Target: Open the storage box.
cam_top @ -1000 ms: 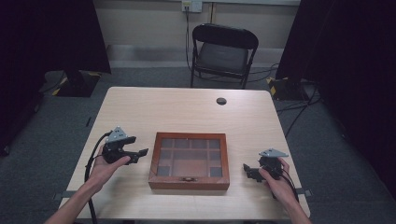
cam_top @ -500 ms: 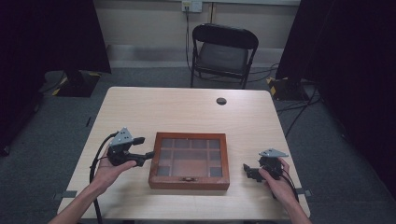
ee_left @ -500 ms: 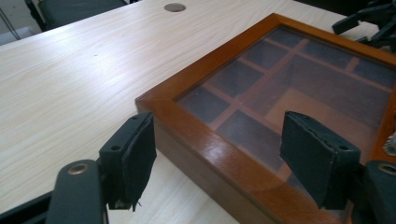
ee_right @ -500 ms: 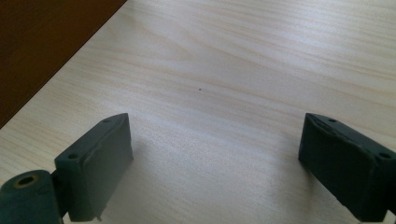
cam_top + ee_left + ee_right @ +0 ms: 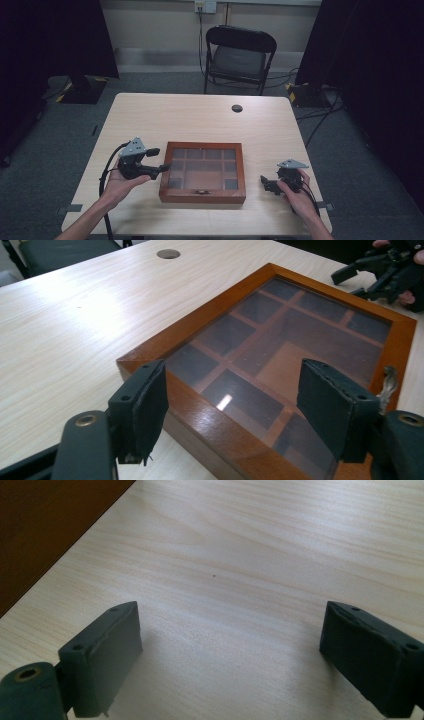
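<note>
Reaching for a still-closed wooden box

Wooden display box [image 5: 203, 172] sits lid-down near the table's [image 5: 200, 115] front edge, its clasp [image 5: 388, 382] apparently unfastened yet. Left gripper [image 5: 161, 160] has been narrowing its wide jaws over the box's left corner, gripping nothing; right gripper [image 5: 265, 183] waits beside the box, spread and empty. Opening remains undone.

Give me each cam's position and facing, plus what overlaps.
High view: above the near edge, looking forward-down at the table; both forearms, left tool, right tool.
Left gripper view: on the left tool, facing the wooden box.
Right gripper view: on the right tool, facing bare tabletop.
Shared: the box in the high and left gripper views.
</note>
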Action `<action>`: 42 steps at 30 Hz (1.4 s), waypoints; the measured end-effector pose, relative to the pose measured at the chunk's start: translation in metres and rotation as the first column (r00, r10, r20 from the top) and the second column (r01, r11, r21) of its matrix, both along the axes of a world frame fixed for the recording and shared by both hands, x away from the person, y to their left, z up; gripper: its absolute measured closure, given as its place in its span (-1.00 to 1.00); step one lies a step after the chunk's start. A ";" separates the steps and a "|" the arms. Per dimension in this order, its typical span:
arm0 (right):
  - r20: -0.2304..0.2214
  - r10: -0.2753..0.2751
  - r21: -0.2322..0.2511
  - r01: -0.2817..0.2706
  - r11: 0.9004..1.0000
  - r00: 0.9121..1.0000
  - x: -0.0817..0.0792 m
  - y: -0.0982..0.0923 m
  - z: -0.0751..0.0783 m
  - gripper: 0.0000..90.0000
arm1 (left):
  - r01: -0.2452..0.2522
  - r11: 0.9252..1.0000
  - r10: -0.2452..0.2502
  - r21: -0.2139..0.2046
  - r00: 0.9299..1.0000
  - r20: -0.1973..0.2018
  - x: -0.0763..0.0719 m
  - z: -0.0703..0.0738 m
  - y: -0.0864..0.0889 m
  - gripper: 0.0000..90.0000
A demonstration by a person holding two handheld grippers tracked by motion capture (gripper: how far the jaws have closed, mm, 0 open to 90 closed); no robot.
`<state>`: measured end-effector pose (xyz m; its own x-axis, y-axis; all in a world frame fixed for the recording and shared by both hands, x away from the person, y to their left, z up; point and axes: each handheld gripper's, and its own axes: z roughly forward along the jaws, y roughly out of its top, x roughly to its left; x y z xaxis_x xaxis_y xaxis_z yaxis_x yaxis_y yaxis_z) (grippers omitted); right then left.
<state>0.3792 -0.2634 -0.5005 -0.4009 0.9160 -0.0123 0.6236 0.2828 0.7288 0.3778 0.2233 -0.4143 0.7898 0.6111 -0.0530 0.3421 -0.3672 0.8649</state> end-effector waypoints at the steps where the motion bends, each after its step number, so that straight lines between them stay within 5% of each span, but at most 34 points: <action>1: 0.000 -0.001 0.000 0.001 1.000 1.000 0.000 0.000 0.000 -0.80 | 0.009 1.000 -0.009 -0.005 1.000 -0.007 -0.001 0.001 -0.001 -0.36; 18: -0.002 -0.002 0.000 0.002 1.000 1.000 0.000 0.000 0.000 -0.80 | 0.109 0.993 -0.112 -0.049 0.992 -0.066 -0.008 0.005 -0.023 -0.26; 28: 0.000 -0.001 0.000 0.001 1.000 1.000 0.000 0.000 0.000 -0.80 | 0.212 0.976 -0.217 -0.055 0.971 -0.104 -0.012 0.008 -0.047 -0.20; 32: -0.001 -0.001 0.000 0.001 1.000 1.000 0.000 0.000 0.000 -0.80 | 0.226 0.972 -0.231 -0.055 0.968 -0.099 -0.013 0.009 -0.056 -0.14; 42: -0.001 -0.001 0.000 0.001 1.000 1.000 0.000 0.000 0.000 -0.80 | 0.292 0.956 -0.292 -0.012 0.949 -0.118 -0.017 0.003 -0.085 -0.06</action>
